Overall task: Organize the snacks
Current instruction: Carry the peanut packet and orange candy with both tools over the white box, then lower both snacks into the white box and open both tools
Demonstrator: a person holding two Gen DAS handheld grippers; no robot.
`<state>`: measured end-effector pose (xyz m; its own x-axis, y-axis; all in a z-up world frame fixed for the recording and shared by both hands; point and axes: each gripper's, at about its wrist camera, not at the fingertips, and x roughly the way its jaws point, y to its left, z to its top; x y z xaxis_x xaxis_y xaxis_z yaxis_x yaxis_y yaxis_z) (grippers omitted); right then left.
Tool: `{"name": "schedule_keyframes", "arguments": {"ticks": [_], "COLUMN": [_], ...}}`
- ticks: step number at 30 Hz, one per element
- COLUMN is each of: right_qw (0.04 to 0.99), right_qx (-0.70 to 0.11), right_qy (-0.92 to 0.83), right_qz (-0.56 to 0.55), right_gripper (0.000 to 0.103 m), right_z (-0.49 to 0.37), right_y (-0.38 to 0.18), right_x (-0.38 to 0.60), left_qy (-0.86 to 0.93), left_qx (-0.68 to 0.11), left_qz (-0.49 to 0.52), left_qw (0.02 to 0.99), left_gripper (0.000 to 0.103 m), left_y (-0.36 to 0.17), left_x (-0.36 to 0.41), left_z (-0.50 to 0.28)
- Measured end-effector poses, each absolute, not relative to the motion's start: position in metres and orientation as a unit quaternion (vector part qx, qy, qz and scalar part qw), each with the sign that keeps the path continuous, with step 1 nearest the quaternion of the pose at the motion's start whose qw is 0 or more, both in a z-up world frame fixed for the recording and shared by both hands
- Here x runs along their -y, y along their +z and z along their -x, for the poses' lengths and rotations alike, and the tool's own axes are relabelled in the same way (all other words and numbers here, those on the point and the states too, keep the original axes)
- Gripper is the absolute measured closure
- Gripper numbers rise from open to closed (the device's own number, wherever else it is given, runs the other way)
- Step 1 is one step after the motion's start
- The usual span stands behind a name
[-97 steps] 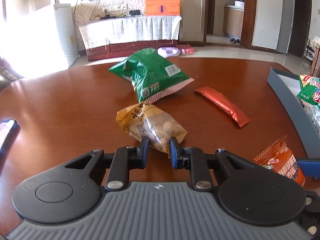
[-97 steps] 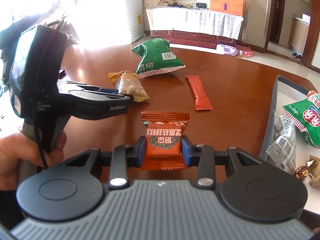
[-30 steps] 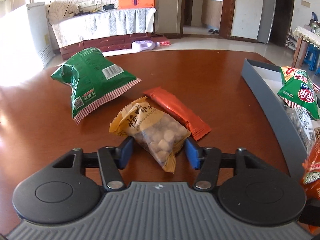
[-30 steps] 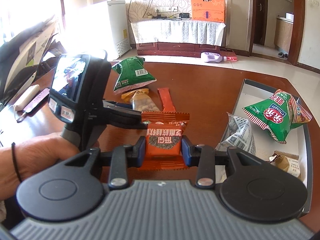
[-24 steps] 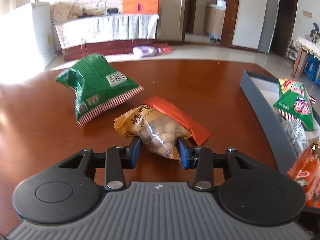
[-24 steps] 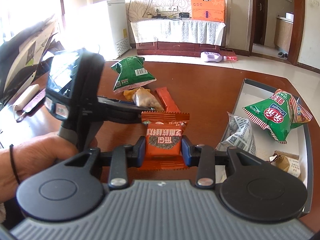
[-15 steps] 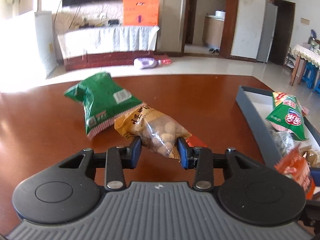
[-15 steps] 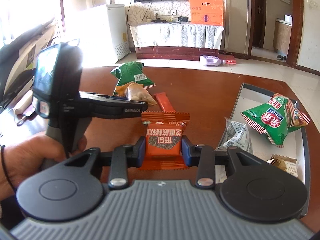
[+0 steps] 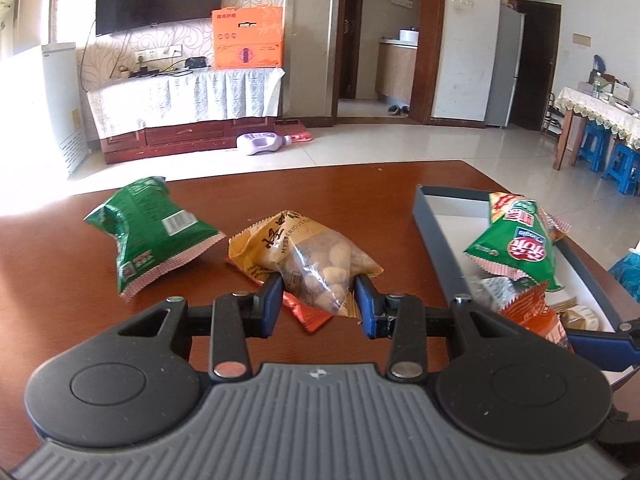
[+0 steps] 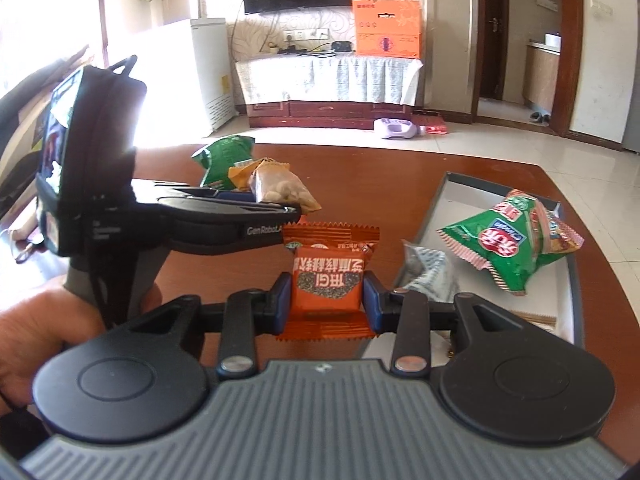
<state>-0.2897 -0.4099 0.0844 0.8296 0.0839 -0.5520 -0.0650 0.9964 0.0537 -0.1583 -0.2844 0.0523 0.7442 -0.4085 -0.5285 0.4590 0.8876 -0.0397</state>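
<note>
The left gripper [image 9: 316, 300] clamps the nut bag [image 9: 312, 258], the right gripper [image 10: 325, 300] clamps the orange packet [image 10: 327, 284], and only the right view shows the hand [image 10: 44, 336].

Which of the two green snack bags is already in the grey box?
The green bag with the red round logo lies inside the grey box. The other, the green bag with the barcode, lies on the table.
</note>
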Motion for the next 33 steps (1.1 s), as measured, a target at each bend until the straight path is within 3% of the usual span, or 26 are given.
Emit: {"name": "schedule_keyframes", "arguments": {"ticks": [33], "right_qw": [0.952], "right_qx": [-0.301], "right_qy": [-0.053], "right_qz": [-0.026], "right_gripper": [0.063], "right_z": [0.309], "right_y": [0.074], "right_x": [0.474], "left_qy": [-0.305], "left_qx": [-0.284], "left_qz": [-0.04], "left_qw": [0.908], "left_gripper": [0.058], "left_y": [0.036], "left_x": [0.369], "left_z": [0.181]}}
